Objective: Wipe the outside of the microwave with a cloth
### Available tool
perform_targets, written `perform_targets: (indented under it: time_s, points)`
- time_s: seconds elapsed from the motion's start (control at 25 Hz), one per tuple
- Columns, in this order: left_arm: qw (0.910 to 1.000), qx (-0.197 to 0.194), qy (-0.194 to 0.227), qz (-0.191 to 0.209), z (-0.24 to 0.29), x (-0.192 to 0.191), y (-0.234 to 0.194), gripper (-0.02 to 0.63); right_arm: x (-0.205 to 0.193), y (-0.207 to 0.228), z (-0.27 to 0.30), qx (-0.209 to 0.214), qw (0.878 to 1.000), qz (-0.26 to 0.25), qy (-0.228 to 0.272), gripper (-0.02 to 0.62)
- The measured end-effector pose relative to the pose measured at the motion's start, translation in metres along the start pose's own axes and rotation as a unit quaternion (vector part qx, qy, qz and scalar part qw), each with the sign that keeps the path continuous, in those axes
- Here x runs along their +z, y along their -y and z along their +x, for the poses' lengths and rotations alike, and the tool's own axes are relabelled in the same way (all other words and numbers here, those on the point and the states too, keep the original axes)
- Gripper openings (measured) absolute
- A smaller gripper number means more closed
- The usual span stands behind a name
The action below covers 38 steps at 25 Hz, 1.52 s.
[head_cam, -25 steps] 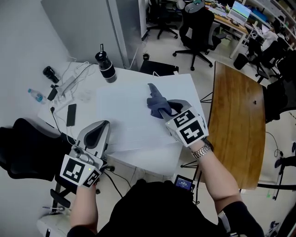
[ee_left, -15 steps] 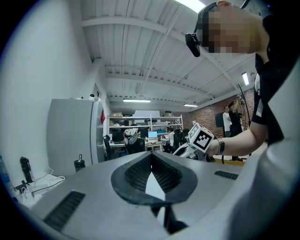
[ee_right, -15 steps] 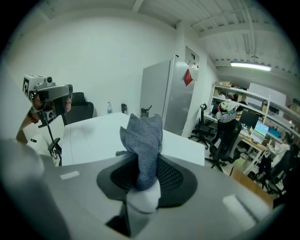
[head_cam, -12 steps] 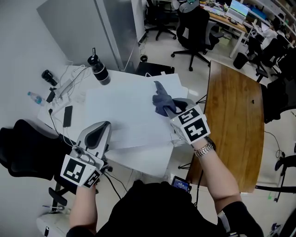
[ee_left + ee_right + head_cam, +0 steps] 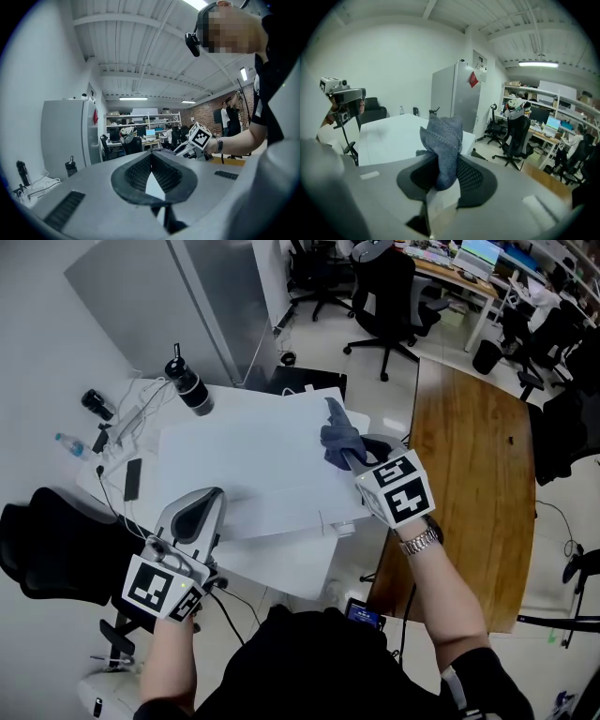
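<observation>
Fingers of right gripper (image 5: 354, 456) clamped on cloth (image 5: 339, 432), angled down over microwave (image 5: 244, 465); left gripper (image 5: 202, 507) level, fingers together.

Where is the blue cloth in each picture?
Head view: cloth right of centre, in the right gripper.
Left gripper view: cloth tiny, near centre, beside that gripper.
Right gripper view: cloth centre, pinched between the jaws.
Shared landmark: tall grey cabinet.

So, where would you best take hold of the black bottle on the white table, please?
The black bottle stands upright: I'd grip its round body below the cap, coming level from the bare table on its right, since cables crowd its left.
</observation>
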<state>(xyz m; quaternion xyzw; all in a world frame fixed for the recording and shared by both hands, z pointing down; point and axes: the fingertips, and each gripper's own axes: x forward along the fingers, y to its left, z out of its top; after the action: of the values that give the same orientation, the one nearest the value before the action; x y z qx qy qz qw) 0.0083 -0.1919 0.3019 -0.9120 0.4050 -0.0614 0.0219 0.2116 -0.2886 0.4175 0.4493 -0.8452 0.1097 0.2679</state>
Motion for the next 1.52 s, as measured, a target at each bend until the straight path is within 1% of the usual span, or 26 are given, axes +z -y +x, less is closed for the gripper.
perform_targets:
  time_s: [0.2, 0.52, 0.84, 1.0, 1.28, 1.52]
  points:
    - [1.0, 0.001, -0.005, 0.004, 0.007, 0.003, 0.01, 0.005, -0.013, 0.022, -0.006, -0.009, 1.0, 0.021, 0.007, 0.104]
    - [0.9998, 0.001, -0.021, 0.005, 0.018, -0.002, 0.027, 0.005, -0.041, 0.039, 0.0, 0.001, 0.998, 0.059, 0.022, 0.103]
    - [0.9994, 0.006, -0.032, 0.004, 0.022, -0.007, 0.037, 0.005, -0.078, 0.043, 0.02, 0.015, 0.995, 0.099, 0.022, 0.101]
    - [0.9992, 0.01, -0.039, 0.004, 0.023, -0.01, 0.042, 0.005, -0.094, 0.043, 0.033, 0.024, 0.992, 0.121, 0.031, 0.101]
    - [0.9985, 0.02, -0.05, 0.003, 0.02, -0.013, 0.047, 0.005, -0.132, 0.043, 0.06, 0.026, 0.99, 0.137, 0.001, 0.101]
    - [0.9977, 0.031, -0.059, 0.002, 0.017, -0.018, 0.047, 0.005, -0.159, 0.044, 0.084, 0.022, 0.989, 0.14, -0.033, 0.101]
